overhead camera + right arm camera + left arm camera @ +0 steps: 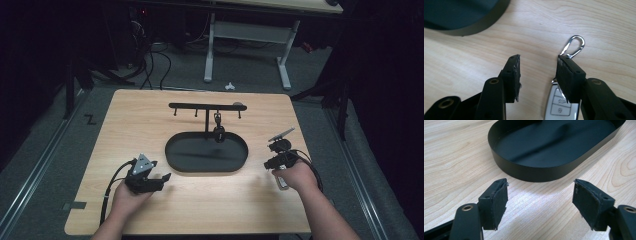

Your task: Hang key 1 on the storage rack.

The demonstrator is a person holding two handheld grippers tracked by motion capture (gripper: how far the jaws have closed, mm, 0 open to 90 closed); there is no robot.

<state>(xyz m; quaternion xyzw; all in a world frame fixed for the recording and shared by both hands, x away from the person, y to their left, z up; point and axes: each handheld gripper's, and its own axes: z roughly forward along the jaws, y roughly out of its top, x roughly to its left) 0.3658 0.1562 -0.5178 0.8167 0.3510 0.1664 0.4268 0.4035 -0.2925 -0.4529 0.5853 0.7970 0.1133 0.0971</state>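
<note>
A white car key fob (559, 106) with a silver carabiner (574, 46) lies on the wooden table, partly behind one jaw of my right gripper (538, 58). That gripper is open, with bare wood between its pads and the fob just off to one side. In the high view the fob (282, 181) lies under the right hand, right of the black oval tray (175, 161). My left gripper (540, 183) rests low over the table and open, facing the tray's wall (534, 171) with nothing between its pads. In the high view it (159, 171) is at the tray's front left.
A black hook rack (205, 106) stands at the tray's far side, and a small dark object (218, 133) hangs from it over the tray. The table's right edge (300, 165) runs close to the right hand. A desk frame stands on the floor beyond.
</note>
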